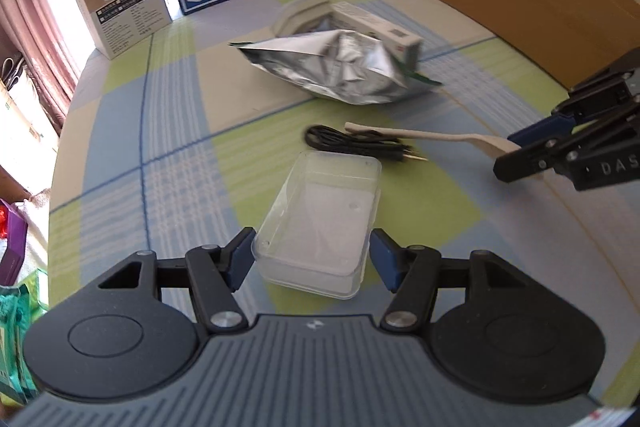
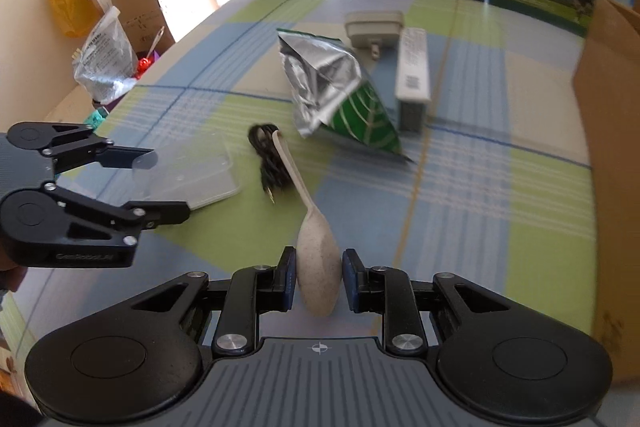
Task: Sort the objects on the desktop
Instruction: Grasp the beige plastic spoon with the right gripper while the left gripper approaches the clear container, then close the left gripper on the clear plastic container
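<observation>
I'm gripping the clear box (image 1: pixel 318 227) in my left claw (image 1: pixel 312 261) and pinching the spoon (image 2: pixel 316 259) bowl in my right claw (image 2: pixel 319 281), both near me; the rounded bowl could be slipping (its handle is overlapping the black cable (image 2: pixel 272 163)).

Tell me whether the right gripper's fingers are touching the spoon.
Touching. The right wrist view shows both fingers pressed against the bowl of the spoon, no gap either side.

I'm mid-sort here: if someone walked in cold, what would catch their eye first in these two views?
Probably the crumpled foil snack bag, silver inside and green outside, lying mid-table in front of the milk cartons. Next, the right gripper, jaws shut on the bowl of a pale speckled spoon. Then the left gripper, jaws gripping a clear plastic box by its sides.
</observation>
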`<state>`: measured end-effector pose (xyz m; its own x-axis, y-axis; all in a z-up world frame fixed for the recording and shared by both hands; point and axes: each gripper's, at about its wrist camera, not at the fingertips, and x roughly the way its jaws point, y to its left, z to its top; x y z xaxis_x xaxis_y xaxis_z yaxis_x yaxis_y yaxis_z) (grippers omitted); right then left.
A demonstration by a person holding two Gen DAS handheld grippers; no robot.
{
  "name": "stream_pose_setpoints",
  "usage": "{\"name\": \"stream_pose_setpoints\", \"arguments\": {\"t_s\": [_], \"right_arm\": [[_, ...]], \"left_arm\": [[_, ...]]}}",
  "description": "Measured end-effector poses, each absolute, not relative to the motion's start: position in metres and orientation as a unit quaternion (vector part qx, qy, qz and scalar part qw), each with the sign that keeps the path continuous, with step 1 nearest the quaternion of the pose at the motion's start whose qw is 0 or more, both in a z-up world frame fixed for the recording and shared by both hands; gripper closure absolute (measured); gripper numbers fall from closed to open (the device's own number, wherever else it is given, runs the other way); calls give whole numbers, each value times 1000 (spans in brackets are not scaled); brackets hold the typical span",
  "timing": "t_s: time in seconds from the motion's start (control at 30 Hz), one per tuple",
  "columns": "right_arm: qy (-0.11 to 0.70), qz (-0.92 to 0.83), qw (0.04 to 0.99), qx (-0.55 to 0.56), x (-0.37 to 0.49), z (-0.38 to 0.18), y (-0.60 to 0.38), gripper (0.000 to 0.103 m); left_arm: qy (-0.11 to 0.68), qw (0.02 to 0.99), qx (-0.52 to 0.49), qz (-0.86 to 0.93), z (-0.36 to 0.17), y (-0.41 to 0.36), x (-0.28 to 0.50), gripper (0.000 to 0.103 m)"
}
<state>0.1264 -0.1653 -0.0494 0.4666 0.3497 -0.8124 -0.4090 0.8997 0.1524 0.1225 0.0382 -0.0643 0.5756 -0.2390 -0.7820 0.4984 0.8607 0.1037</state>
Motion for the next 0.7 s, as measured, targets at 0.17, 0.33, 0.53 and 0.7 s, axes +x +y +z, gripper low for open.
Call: {"name": "stream_pose_setpoints", "arguments": {"t_s": [0.17,0.33,0.53,0.7], "right_arm": [[471,221,853,-38,99,-46,-184,81],[468,220,855,-28,87,-47,-196,77],[455,235,858,-39,83,-47,-195,55],[454,247,855,-46,91,-53,-193,55]], "left_arm": [[413,872,143,-218,-64,31,92,45],[417,873,128,-219,-62,32,81,36],[418,874,122,-215,-60,34,84,33],[417,876,122,-211,-60,36,92,32]]}}
